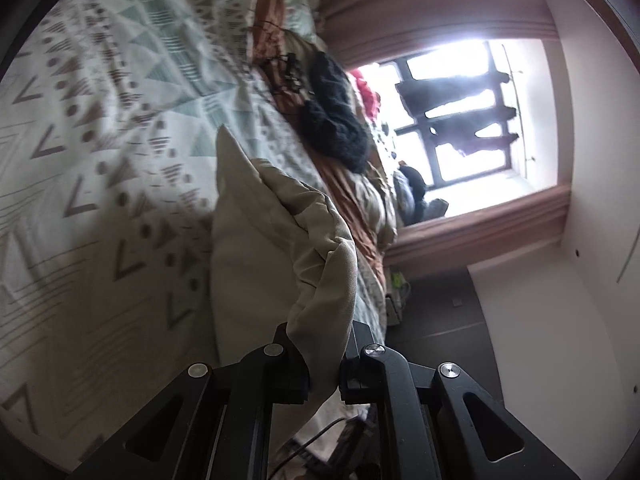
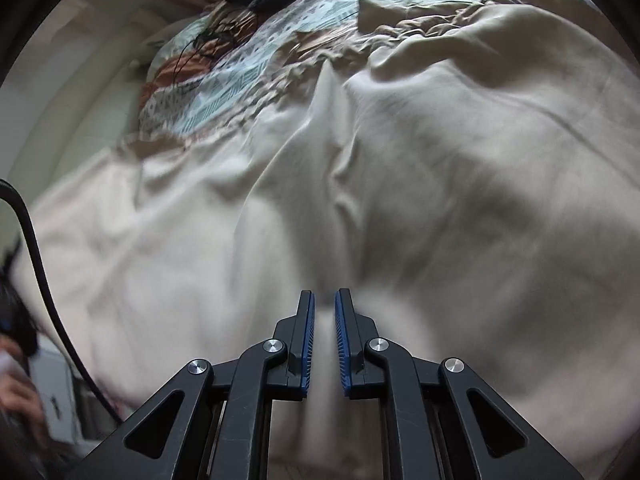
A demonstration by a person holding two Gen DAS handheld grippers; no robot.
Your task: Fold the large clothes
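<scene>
A large beige garment (image 2: 360,184) lies spread and wrinkled over a bed with a patterned cover (image 1: 104,128). My left gripper (image 1: 324,344) is shut on a bunched edge of the beige garment (image 1: 280,232), which rises between the fingers and hides the fingertips. My right gripper (image 2: 325,304) hovers just over the garment's middle, its blue-padded fingers (image 2: 309,336) a narrow gap apart with nothing between them.
A black knitted item (image 1: 336,120) and a black hanger (image 1: 290,72) lie on the bed's far part. A bright window (image 1: 460,116) and pink curtains (image 1: 480,228) stand beyond. A black cable (image 2: 44,280) hangs at the left in the right wrist view.
</scene>
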